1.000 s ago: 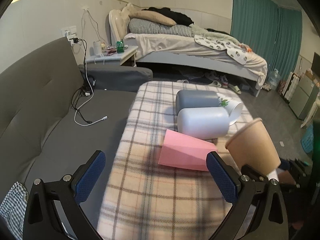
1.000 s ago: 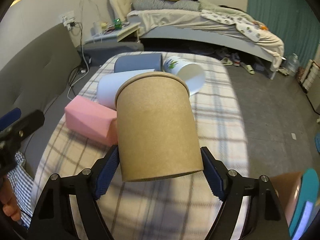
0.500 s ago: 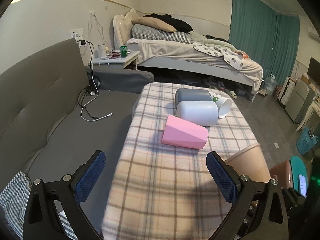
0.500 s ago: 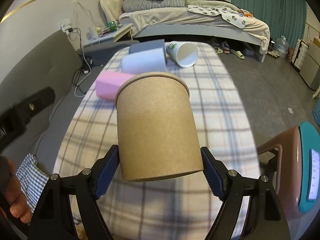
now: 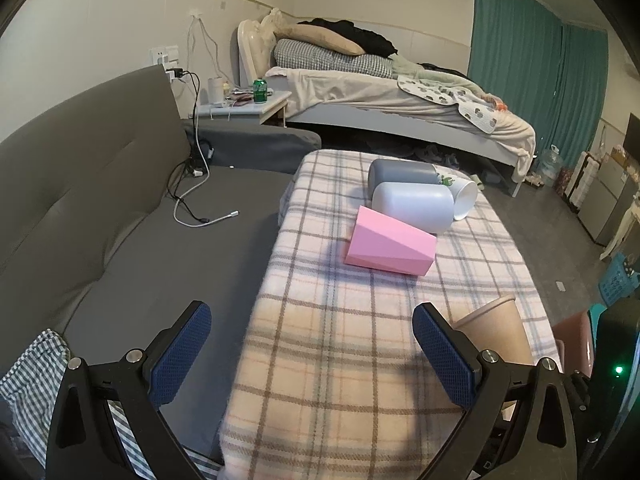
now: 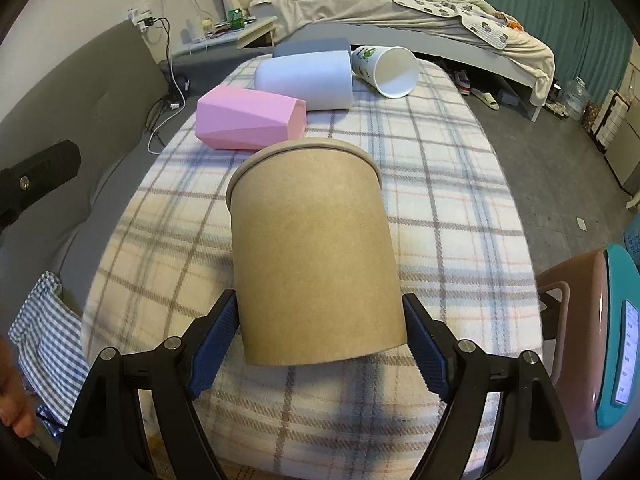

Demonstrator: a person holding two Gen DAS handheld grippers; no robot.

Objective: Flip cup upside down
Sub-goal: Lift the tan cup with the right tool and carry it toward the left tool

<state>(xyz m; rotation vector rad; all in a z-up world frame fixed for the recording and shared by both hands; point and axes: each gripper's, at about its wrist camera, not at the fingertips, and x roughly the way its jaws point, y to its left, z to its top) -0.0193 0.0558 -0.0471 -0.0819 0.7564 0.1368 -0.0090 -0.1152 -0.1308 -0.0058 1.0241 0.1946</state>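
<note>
The brown paper cup (image 6: 316,256) is clamped between the blue pads of the right gripper (image 6: 320,344), rim pointing away, above the plaid blanket (image 6: 440,184). The left gripper (image 5: 312,352) is held wide apart, empty.

Brown paper cup (image 6: 312,248) clamped sideways in right hand-held gripper (image 6: 320,336); pink cup (image 6: 250,122) seen at 11 o'clock.
</note>
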